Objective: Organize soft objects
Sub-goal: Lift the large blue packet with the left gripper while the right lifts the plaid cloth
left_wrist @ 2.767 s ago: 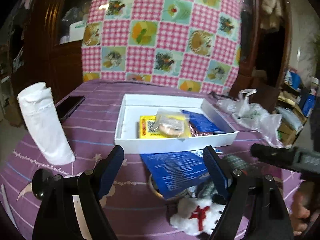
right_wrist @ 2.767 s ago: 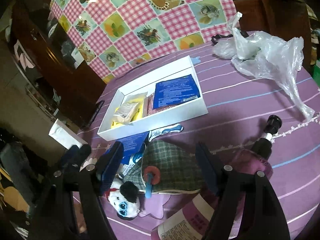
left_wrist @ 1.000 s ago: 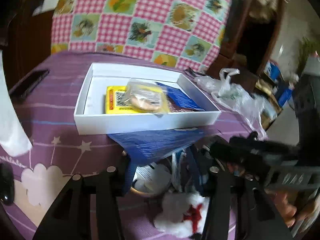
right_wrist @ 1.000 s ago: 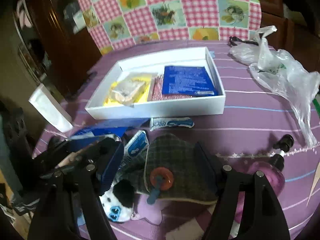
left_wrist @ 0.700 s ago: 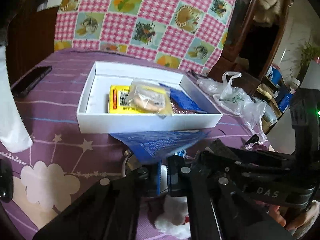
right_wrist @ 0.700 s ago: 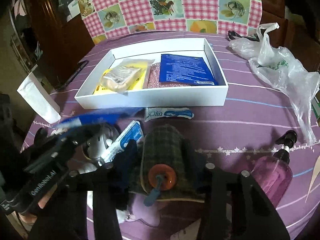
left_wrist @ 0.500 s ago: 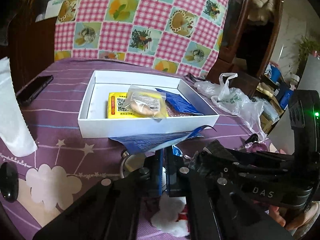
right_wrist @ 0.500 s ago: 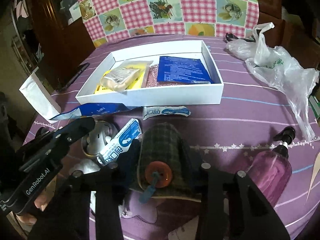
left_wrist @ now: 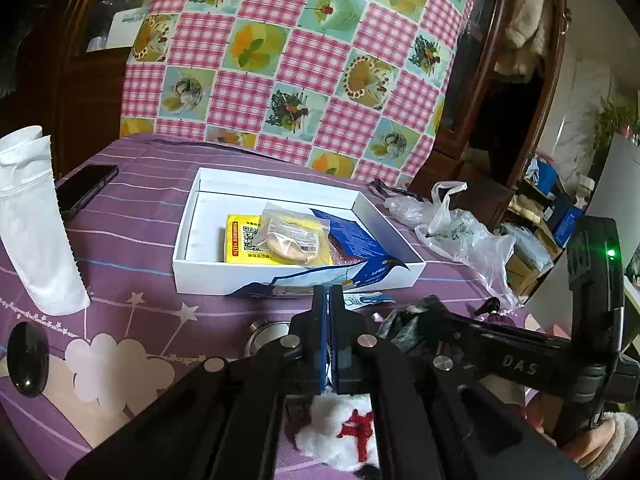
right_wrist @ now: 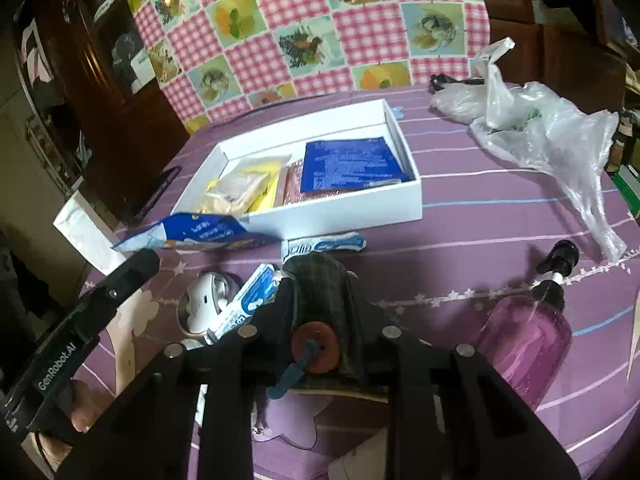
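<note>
Pump bottle (right_wrist: pixel 528 344) seen from right wrist only. Left gripper (left_wrist: pixel 328 300) clamped tight on blue packet (left_wrist: pixel 320 280); right gripper (right_wrist: pixel 320 300), closing, squeezed plaid pouch (right_wrist: pixel 320 280).

The left gripper (left_wrist: pixel 329 300), low in the middle of its picture, is squeezed tight. The right gripper (right_wrist: pixel 320 280) has just been closing, with something between its jaws.

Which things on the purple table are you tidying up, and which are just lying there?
Being tidied:
- blue packet, pinched in the left gripper
- plaid pouch, squeezed by the right gripper
- white box of packets
- white plush toy

Just lying there:
- phone
- pink pump bottle
- plastic bag
</note>
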A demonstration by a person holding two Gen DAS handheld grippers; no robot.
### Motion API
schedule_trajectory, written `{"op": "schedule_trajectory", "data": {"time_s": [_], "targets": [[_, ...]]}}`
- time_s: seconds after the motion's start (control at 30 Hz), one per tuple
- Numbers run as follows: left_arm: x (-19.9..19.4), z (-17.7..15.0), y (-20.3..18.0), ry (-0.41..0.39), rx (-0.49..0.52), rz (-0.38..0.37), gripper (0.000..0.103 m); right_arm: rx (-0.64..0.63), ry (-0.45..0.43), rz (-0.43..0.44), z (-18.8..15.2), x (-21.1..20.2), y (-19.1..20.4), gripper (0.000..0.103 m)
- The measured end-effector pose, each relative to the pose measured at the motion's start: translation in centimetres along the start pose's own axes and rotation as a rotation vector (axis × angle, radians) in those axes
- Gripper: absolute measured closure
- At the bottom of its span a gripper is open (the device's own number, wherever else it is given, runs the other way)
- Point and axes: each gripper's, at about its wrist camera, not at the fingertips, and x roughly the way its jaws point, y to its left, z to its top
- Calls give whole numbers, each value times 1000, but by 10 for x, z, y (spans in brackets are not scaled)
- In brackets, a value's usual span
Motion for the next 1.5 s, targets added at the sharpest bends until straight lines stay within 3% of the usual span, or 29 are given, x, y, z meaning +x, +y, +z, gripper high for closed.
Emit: {"op": "schedule_trajectory", "data": {"time_s": [0.2, 0.33, 0.4, 0.47, 0.5, 0.63, 0.8, 0.93, 1.07, 1.27, 1.4, 1.43, 1.47, 1.5], "targets": [[-11, 6, 5, -41, -20, -28, 103, 33, -44, 13, 3, -13, -5, 76], [-12, 4, 0, -47, 76, 23, 99, 30, -35, 6, 2, -10, -5, 76], [-4, 2, -1, 6, 128, 43, 81, 30, -27, 4, 1, -7, -6, 76], [3, 0, 4, 51, 129, 47, 35, 31, -19, 3, 1, -5, -8, 76], [5, 0, 10, 54, 109, 48, 30, 34, -16, 3, 1, -5, -9, 76], [7, 1, 27, 51, 46, 60, 30, 39, -11, 17, 1, -4, -11, 76], [17, -3, 29, 107, 59, 51, 29, 28, -5, 16, 1, -3, -11, 76], [26, -6, 28, 182, 31, -40, 29, 26, 2, 16, 1, -2, -10, 76], [30, -9, 34, 231, -27, -82, 24, 27, 9, 20, 0, -1, -10, 76], [39, -17, 21, 273, 45, -30, 24, 30, 10, 19, 0, 0, -10, 76], [51, -17, 23, 296, 9, -35, 24, 27, 11, 17, -1, 1, -9, 76], [52, -16, 24, 286, -5, -33, 25, 28, 10, 17, -1, 0, -10, 76], [51, -15, 25, 275, -10, -28, 38, 26, 10, 16, -1, 0, -10, 76], [50, -14, 26, 267, -14, -23, 57, 26, 11, 17, -1, 1, -10, 76]]}}
